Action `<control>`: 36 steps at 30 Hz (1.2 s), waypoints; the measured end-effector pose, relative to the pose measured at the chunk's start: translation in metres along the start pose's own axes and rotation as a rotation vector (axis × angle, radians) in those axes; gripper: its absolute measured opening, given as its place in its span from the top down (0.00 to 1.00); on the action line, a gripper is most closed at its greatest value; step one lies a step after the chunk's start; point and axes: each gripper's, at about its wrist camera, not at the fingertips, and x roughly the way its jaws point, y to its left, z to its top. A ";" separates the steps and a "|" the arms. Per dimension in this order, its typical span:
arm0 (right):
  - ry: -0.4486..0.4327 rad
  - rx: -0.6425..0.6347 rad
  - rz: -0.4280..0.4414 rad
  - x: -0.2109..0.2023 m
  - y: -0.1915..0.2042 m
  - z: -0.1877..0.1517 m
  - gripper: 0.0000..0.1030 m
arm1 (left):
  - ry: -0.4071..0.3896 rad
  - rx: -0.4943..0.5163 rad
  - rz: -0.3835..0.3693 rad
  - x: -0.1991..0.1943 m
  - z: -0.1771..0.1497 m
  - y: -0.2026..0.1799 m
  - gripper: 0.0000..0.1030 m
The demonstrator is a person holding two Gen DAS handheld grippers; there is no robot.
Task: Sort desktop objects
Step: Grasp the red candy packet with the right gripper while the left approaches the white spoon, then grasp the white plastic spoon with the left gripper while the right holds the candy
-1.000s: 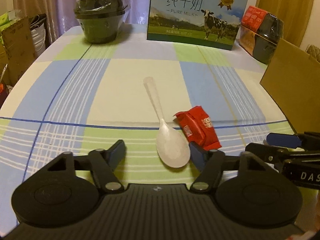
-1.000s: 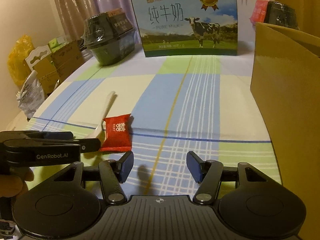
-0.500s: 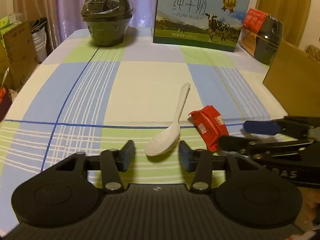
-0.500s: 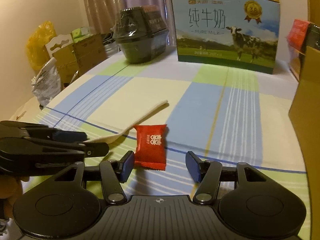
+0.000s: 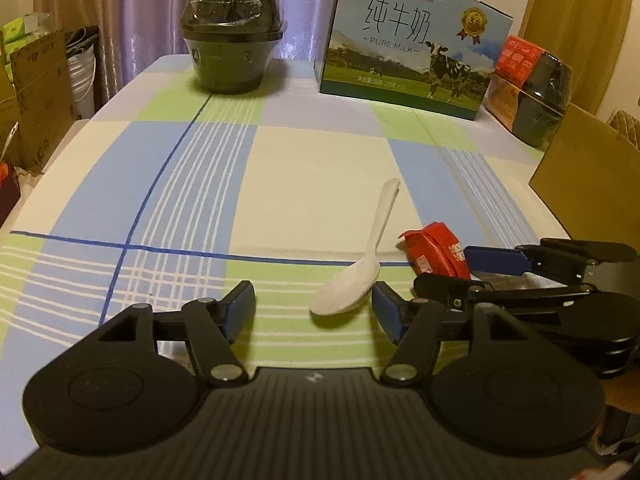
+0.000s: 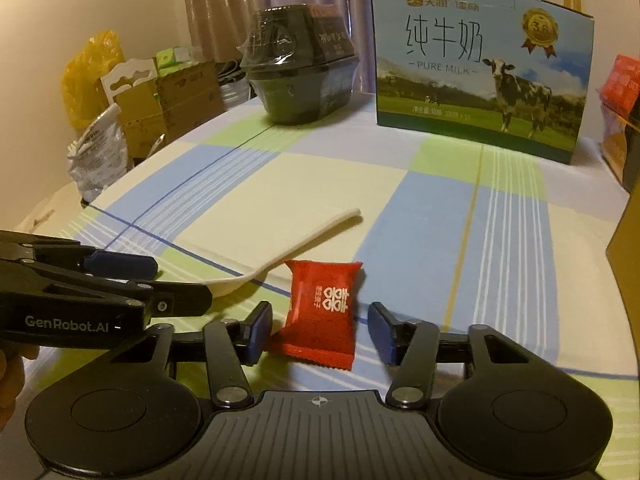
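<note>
Nothing is sorted yet. My left claw (image 5: pixel 313 306) is spread wide with the spoon (image 5: pixel 352 276) bowl between its fingers; my right claw (image 6: pixel 320 330) is likewise released around the red candy (image 6: pixel 322 312). Both lie ungrasped on the tabletop (image 5: pixel 320 168).

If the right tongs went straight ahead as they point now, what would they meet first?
Most likely the red candy packet, lying on the tablecloth between the open right tongs, nearer the left finger.
</note>
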 end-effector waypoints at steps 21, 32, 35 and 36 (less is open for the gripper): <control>0.039 0.134 -0.107 -0.041 -0.032 -0.008 0.72 | 0.013 0.011 -0.076 0.006 0.000 -0.023 0.73; 0.045 0.205 -0.129 -0.078 -0.033 -0.028 0.73 | 0.039 0.106 -0.060 -0.020 -0.019 -0.052 0.73; 0.045 0.219 -0.123 -0.099 -0.026 -0.037 0.73 | 0.041 0.139 -0.055 -0.037 -0.026 -0.064 0.73; 0.048 0.221 -0.123 -0.105 -0.024 -0.041 0.73 | 0.045 0.148 -0.056 -0.042 -0.030 -0.068 0.73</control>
